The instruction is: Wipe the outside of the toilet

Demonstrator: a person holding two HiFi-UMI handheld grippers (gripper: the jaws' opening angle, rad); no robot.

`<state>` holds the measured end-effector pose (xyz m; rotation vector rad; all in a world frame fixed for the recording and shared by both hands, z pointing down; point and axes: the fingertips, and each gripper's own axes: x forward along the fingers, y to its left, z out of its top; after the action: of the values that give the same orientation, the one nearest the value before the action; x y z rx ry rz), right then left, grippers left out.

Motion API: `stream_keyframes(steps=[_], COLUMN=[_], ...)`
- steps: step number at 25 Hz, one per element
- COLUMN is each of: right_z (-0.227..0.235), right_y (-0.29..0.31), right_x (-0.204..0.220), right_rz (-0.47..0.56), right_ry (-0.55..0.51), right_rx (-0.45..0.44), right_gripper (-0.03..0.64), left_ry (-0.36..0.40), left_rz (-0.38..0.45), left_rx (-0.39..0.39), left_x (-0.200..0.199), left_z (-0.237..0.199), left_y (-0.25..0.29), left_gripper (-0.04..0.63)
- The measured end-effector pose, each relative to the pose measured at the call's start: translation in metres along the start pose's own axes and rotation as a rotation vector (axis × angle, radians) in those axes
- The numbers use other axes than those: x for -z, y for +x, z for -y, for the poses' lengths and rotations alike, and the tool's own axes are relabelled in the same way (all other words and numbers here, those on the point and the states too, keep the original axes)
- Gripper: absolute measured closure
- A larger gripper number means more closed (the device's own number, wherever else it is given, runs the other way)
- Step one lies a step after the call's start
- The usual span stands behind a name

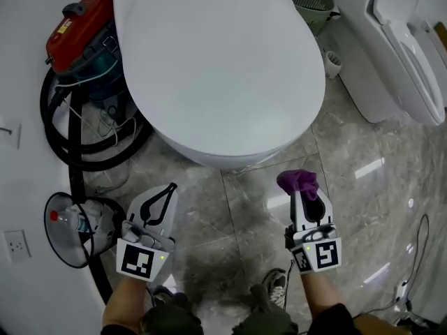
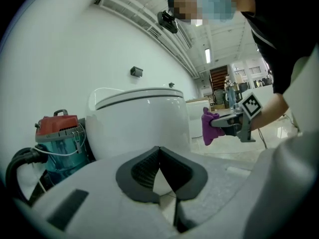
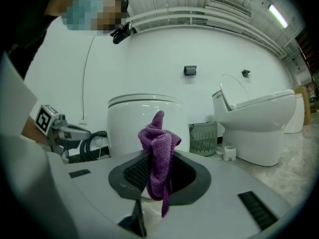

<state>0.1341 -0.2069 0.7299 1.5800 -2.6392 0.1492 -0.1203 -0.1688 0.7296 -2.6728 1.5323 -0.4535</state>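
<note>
Here, a white toilet [image 1: 216, 68] with its smooth oval lid shut is standing just ahead of both hand-held grippers, its glossy bowl tapering down to the grey marbled floor [image 1: 237, 215]. The right hand-held gripper [image 1: 306, 194] is pinching a crumpled purple cloth [image 1: 299, 181], which is bunching up above its jaws and trailing a corner down between them. The cloth is hanging just short of the toilet's front, apart from it and a little right of the bowl's middle. The left hand-held gripper [image 1: 167, 191] is hovering level with the right one and well apart from it, its jaws pressed together at the tips, with the toilet's front rising just beyond it and to its right. Beyond the left hand-held gripper and to its left, a red-topped vacuum cleaner [image 1: 80, 33] with a black hose [image 1: 63, 145] is sitting beside the toilet. Beyond the right hand-held gripper and to its right, a second white toilet [image 1: 401, 54] and a green basket [image 1: 311, 2] are standing.
</note>
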Motion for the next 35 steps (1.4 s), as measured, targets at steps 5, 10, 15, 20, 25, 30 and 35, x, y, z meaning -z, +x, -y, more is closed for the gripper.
stream_keyframes(steps=[5,10,15,20,25,30,35], right_z=[-0.014,-0.035,-0.053,-0.069,-0.08,-0.096,-0.112], right_y=[-0.018,-0.039,-0.06,-0.075,-0.083,-0.089,-0.098], right_x=[-0.04,-0.1,-0.174,-0.253,-0.327,-0.392,-0.443], right_rz=[-0.041,-0.074,-0.09,-0.101,-0.09,-0.066,-0.054], right_ry=[0.061,0.073,0.073,0.069,0.057,0.053,0.119], right_rx=[0.024,0.057,0.073,0.069,0.044,0.027,0.021], right_gripper=[0.538,0.538,0.538,0.538,0.538,0.538,0.538], left_ry=[0.013,0.0,-0.043,-0.071,-0.09,-0.101,-0.125], left_rz=[-0.016,-0.009,-0.024,-0.02,0.007,0.023,0.021], left_rx=[0.003,0.02,0.039,0.037,0.021,0.025,0.034], left_x=[-0.034,-0.09,-0.152,-0.221,-0.295,-0.359,-0.412], left_z=[-0.013,-0.023,-0.026,-0.032,-0.038,-0.036,-0.032], left_y=[-0.017,-0.046,-0.077,-0.097,-0.108,-0.126,-0.153], left_gripper=[0.592,0.592,0.592,0.592,0.592,0.592,0.592])
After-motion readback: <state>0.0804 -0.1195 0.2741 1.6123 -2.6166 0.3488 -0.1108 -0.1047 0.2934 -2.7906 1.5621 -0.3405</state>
